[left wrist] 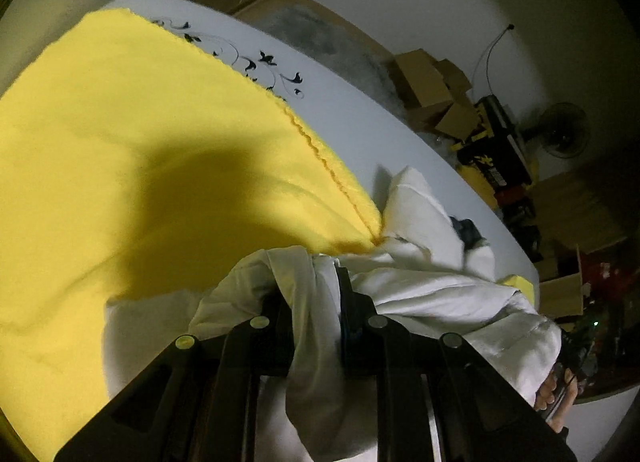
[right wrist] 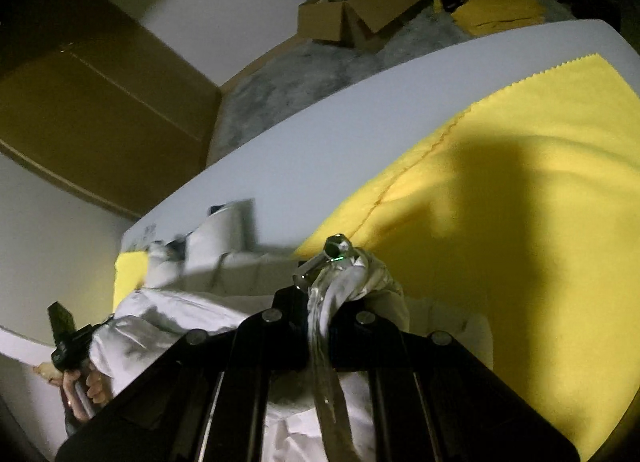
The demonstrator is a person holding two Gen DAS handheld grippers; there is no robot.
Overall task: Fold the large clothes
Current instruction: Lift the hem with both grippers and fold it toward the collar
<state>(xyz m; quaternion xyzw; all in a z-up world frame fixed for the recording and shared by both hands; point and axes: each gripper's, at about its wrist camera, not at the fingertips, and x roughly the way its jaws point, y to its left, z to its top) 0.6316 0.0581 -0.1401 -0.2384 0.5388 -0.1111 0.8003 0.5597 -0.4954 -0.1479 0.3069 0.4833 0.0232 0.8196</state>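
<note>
A white padded garment [left wrist: 420, 286] lies bunched on a yellow cloth [left wrist: 140, 122] that covers part of a white table [left wrist: 340, 102]. In the left wrist view my left gripper [left wrist: 316, 286] is shut on a fold of the garment, which hangs down between its fingers. My right gripper [right wrist: 320, 298] is shut on another bunch of the white garment [right wrist: 180, 302], with a shiny silvery piece [right wrist: 338, 248] sticking out past the fingertips. The stretch of garment between the two grippers sags onto the yellow cloth [right wrist: 520, 222]. Each view shows the person's other hand [left wrist: 556, 390] [right wrist: 80, 382] at its lower edge.
The white table [right wrist: 300, 150] has a black floral print [left wrist: 256, 62] near its far edge. Beyond it on the floor stand cardboard boxes [left wrist: 424, 78] [right wrist: 360, 6], a fan [left wrist: 564, 130], yellow-and-black gear [left wrist: 492, 142] and a large brown box [right wrist: 100, 102].
</note>
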